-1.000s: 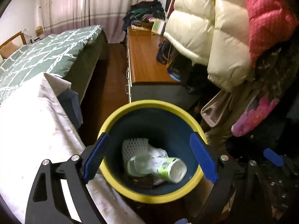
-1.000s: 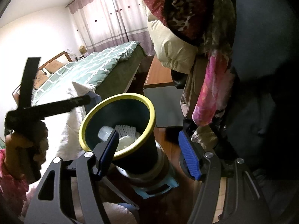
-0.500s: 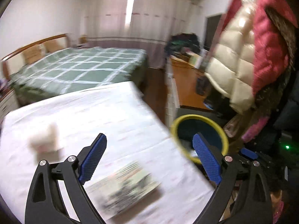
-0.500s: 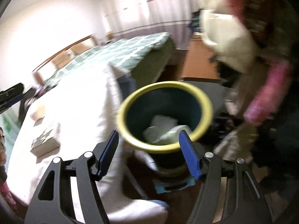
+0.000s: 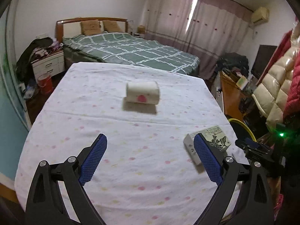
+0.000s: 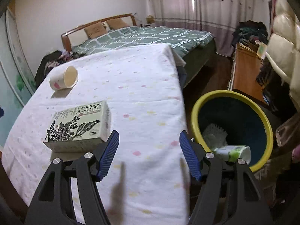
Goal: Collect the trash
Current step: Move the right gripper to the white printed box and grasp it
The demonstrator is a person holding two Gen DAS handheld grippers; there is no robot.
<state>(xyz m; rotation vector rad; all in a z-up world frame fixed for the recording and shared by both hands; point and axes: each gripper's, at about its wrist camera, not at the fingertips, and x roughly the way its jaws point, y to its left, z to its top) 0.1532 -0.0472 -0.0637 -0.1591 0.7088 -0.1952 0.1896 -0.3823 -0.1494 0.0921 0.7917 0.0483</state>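
Trash: box (image 6: 78, 125) printed with flower and unreadable characters; both hand-held grippers (image 5: 150, 161) (image 6: 149, 153) released, empty.

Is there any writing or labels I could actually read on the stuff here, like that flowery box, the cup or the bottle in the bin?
Box on the table: lines of printed characters and a small red seal above the flower drawing, too small and blurred to read.
Paper cup lying on its side: only a pink mark, no words legible.
Bottle in the bin: green and white label, text unreadable.
So nothing can be quoted.
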